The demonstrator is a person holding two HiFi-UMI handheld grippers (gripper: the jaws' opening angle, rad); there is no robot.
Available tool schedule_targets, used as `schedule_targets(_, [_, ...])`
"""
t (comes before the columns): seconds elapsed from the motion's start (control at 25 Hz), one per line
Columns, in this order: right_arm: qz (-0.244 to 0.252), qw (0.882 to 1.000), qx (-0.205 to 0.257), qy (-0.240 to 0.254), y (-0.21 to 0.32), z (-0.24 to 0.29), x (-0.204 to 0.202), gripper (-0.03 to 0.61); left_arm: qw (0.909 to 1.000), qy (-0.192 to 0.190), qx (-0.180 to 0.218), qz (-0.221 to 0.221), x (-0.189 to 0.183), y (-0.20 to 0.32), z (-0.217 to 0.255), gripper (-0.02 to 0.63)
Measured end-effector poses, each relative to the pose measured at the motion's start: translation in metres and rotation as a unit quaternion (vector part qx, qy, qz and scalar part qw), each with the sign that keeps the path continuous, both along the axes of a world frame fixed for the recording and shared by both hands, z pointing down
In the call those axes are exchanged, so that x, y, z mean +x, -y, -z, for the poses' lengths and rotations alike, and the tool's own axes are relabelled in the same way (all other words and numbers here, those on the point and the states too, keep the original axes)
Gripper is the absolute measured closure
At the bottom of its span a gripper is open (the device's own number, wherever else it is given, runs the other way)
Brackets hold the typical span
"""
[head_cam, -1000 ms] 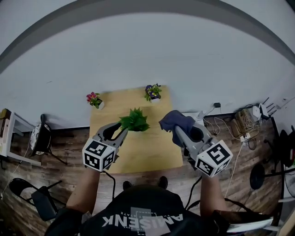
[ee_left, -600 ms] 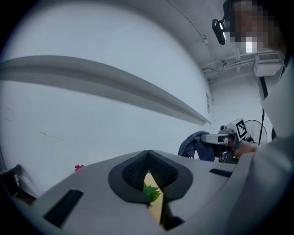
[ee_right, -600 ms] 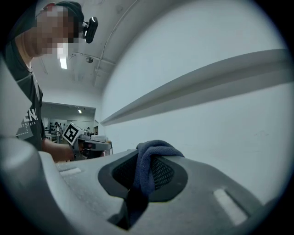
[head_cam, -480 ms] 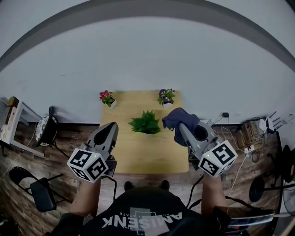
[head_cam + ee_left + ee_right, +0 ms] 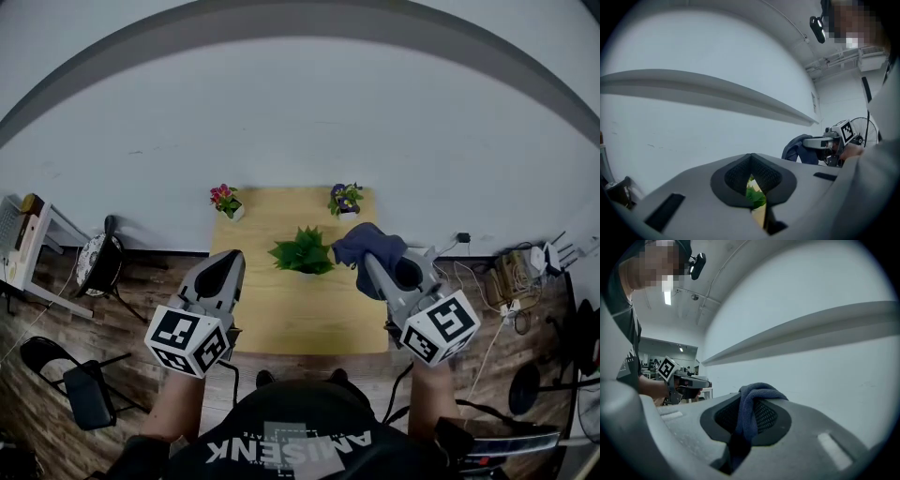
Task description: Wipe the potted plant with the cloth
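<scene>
At the middle of the wooden table (image 5: 281,319), the potted plant (image 5: 302,251) stands upright. At its 3 o'clock, just beside the leaves, the right tool (image 5: 367,262) is clamped on the dark blue cloth (image 5: 367,242). At its 8 o'clock the left tool (image 5: 229,257) hovers apart, jaws pressed together, empty.

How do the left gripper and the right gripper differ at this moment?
The right gripper is shut on the dark blue cloth; the left gripper is shut on nothing. In the head view the right gripper shows close beside the green plant, the left gripper farther from it. Both point toward the wall.
</scene>
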State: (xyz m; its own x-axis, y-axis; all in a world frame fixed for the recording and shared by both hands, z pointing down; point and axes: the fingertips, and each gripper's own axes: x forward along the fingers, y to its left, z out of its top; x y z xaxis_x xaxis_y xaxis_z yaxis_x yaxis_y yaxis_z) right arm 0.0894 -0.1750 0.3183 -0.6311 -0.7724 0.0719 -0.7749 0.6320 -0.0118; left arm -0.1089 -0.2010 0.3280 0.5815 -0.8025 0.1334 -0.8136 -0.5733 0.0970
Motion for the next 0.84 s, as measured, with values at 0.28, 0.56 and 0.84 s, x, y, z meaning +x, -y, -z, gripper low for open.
schedule_targets(0.28, [-0.022,1.0,-0.011,-0.001,-0.002,-0.006,0.006,0.535,0.9999,0.005,0.011,-0.003,0.007,-0.002,0.0,0.612])
schedule_targets(0.56, [-0.034,0.999,-0.007,-0.002,-0.003,-0.004,0.011,0.535,0.9997,-0.005,0.016,-0.019,0.012,-0.006,0.001,0.612])
schedule_targets(0.84, [-0.037,0.999,-0.013,-0.003,-0.003,-0.008,0.011,0.535,0.9997,-0.005,0.023,-0.007,0.008,-0.006,0.009,0.612])
